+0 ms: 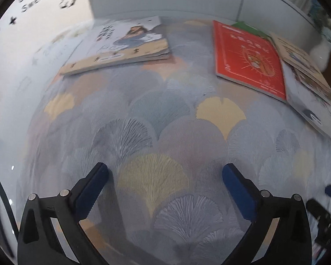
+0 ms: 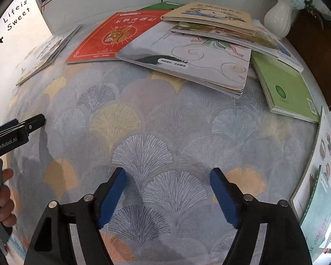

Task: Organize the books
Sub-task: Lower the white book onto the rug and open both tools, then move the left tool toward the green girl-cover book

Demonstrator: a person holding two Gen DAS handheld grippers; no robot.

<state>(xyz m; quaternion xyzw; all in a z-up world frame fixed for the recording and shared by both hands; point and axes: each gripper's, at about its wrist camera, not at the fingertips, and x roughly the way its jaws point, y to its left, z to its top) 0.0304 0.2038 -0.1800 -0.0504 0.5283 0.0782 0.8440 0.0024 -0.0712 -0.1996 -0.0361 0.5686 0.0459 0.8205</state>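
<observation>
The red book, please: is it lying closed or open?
Closed: the red book lies flat, front cover up, partly under a white book.

My bench wears a grey-blue cloth patterned with fan-shaped leaves, some yellow, some peach. At eleven o'clock lies a red book with a gold sunburst emblem. Beside it, a pale grey book carries swirling cloud lines. At two o'clock, a green book. The vase is white. My hand-held gripper pads are blue on black.
</observation>
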